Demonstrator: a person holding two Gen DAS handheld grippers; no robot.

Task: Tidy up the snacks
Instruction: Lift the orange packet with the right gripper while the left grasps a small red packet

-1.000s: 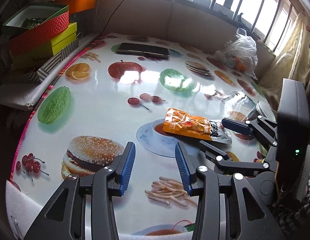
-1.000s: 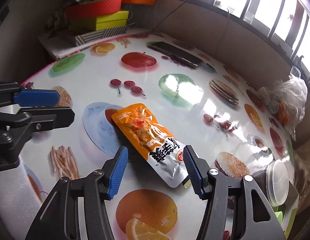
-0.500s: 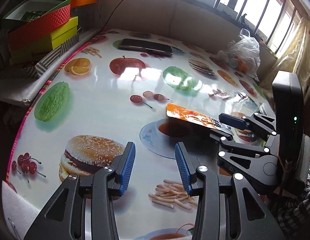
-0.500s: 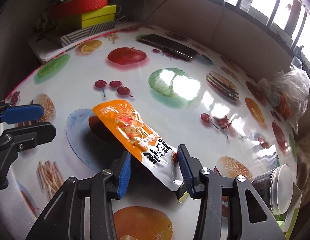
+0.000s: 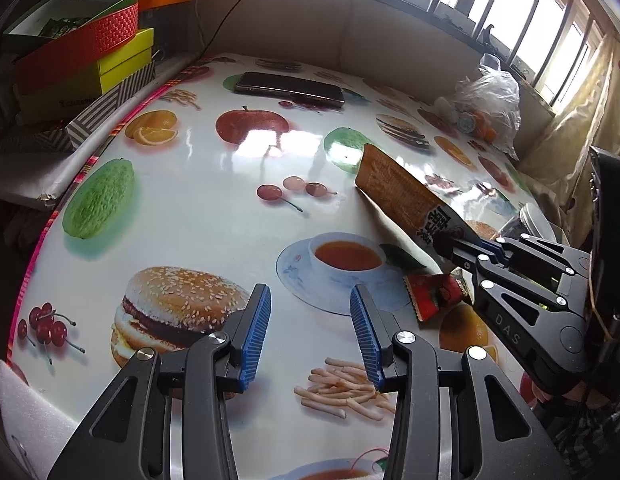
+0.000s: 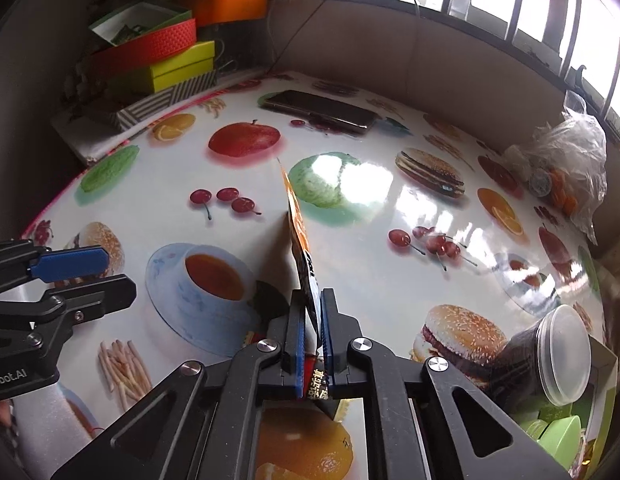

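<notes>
While your right gripper [image 6: 313,334] closes its fingers on the orange snack pouch [image 5: 404,194] above the bench [image 5: 198,216], your left gripper [image 5: 310,332] fingers stand apart, empty.

Left hand-held gripper [image 5: 310,328]: black skeletal arms with triangular cut-outs, silver round screws, blue ribbed pads [image 5: 256,336]. Right hand-held gripper [image 6: 313,334]: identical build, "DAS" lettering on one arm. Checked fabric showed beneath it.

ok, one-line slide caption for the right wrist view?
Right gripper closing on an orange foil snack pouch held edge-on above the glossy food-print tablecloth.
</notes>
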